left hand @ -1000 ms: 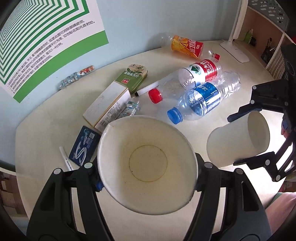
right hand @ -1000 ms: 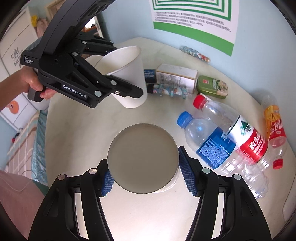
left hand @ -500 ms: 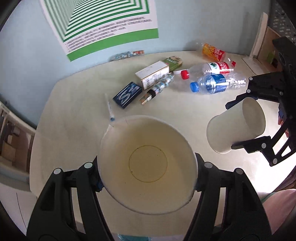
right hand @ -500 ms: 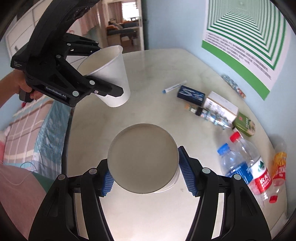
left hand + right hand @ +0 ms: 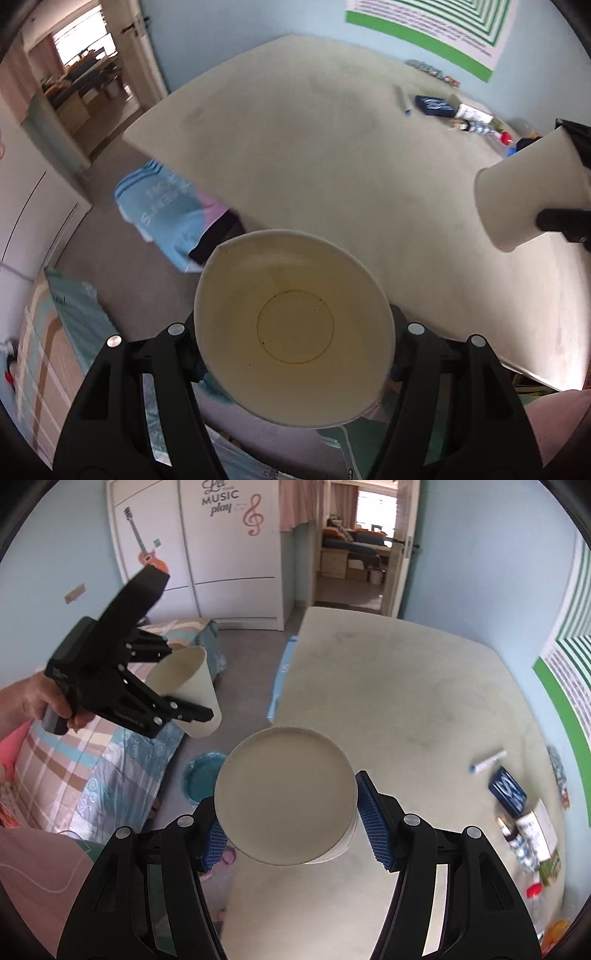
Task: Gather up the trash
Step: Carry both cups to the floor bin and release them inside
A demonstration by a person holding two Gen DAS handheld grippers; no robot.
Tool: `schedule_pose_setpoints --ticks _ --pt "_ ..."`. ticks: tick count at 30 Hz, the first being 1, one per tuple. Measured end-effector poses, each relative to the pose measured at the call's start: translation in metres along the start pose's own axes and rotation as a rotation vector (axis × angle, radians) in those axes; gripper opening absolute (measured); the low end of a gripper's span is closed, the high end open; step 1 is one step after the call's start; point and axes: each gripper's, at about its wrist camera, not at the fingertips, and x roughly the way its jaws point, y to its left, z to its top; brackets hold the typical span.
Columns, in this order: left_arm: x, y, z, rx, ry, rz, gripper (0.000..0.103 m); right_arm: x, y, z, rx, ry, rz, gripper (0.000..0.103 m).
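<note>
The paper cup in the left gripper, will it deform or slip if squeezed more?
The paper cup looks thin-walled; its rim is already pressed out of round, so it probably crushes easily. It appears empty, only stained, so likely very light. The left gripper holds it near its base, so slipping seems possible.

The near cup [image 5: 293,328] looks like matt white paper, its inside stained yellowish. The right cup [image 5: 284,801] is matt paper with a smooth flat base. Both grippers [image 5: 293,354] [image 5: 291,825] are black plastic; the right one has ribbed blue pads [image 5: 373,830]. The table [image 5: 406,701] is smooth and slightly glossy. The bedding [image 5: 92,764] is checked cloth.
</note>
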Motion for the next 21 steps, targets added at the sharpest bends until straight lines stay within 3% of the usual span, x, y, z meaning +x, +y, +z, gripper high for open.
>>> schedule_pose_setpoints --ticks 3,7,11,18,20,21 --pt "0.008 0.061 -0.039 -0.09 0.042 0.034 0.065 0.044 0.035 0.036 -0.033 0.018 0.082 0.063" --pt "0.03 0.121 -0.088 -0.098 0.106 0.12 0.066 0.12 0.086 0.079 -0.064 0.08 0.198 0.063" --pt "0.063 0.17 -0.123 -0.168 0.187 0.071 0.065 0.206 0.129 0.109 -0.061 0.177 0.294 0.063" --pt "0.119 0.204 -0.151 -0.237 0.255 0.02 0.066 0.311 0.175 0.13 -0.065 0.31 0.355 0.064" --pt "0.128 0.205 -0.159 -0.241 0.26 0.017 0.077 0.333 0.18 0.131 -0.063 0.345 0.345 0.066" --pt "0.133 0.206 -0.16 -0.236 0.262 0.032 0.089 0.34 0.187 0.132 -0.06 0.358 0.346 0.072"
